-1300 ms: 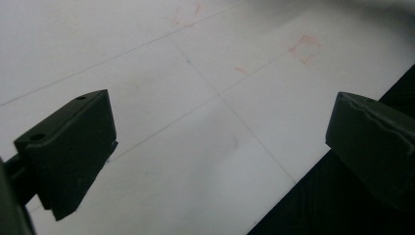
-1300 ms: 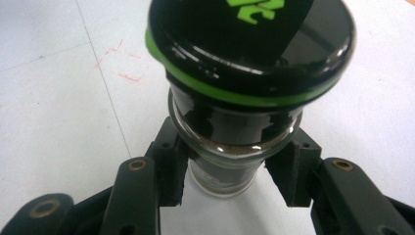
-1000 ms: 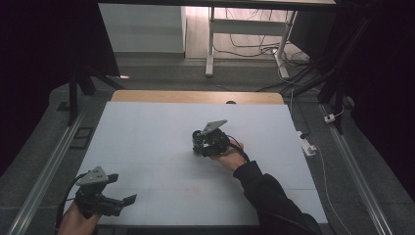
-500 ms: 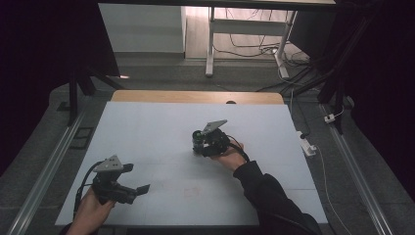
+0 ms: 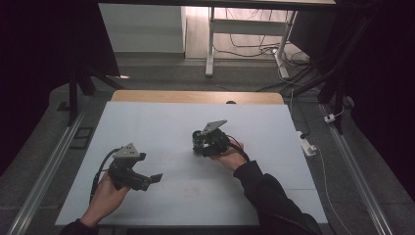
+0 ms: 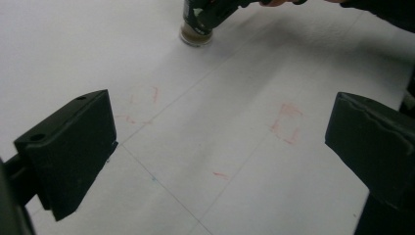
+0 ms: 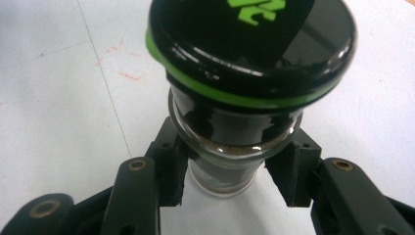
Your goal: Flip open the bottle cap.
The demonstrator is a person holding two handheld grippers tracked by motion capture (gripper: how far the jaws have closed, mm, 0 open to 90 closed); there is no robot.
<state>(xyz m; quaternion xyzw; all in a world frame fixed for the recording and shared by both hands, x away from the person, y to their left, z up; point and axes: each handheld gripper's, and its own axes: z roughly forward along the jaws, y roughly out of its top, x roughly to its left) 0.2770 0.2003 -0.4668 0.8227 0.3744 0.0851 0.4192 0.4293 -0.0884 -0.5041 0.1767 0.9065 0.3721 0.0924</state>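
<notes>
A small glass jar (image 7: pixel 230 147) with a black lid ringed in green stands upright on the white table sheet (image 5: pixel 161 127), with dark brown contents inside. My right gripper (image 7: pixel 234 171) is shut on the jar's glass body just below the lid, one pad on each side. From above, the jar (image 5: pixel 197 142) and right gripper (image 5: pixel 203 145) sit near the middle of the table. My left gripper (image 5: pixel 152 180) hovers at the near left, open and holding nothing, pointing right. In the left gripper view its jaws (image 6: pixel 220 142) stand wide apart, with the jar (image 6: pixel 195 29) far ahead.
Thin pencil lines and faint red marks (image 6: pixel 286 122) cross the sheet. A wooden strip (image 5: pixel 195 96) edges the far side. Metal rails (image 5: pixel 49 166) run along both sides of the table. A white plug block (image 5: pixel 308 147) with a cable lies off the right edge.
My left gripper has moved from the near left corner to the right and farther onto the table. The right gripper and jar have stayed put.
</notes>
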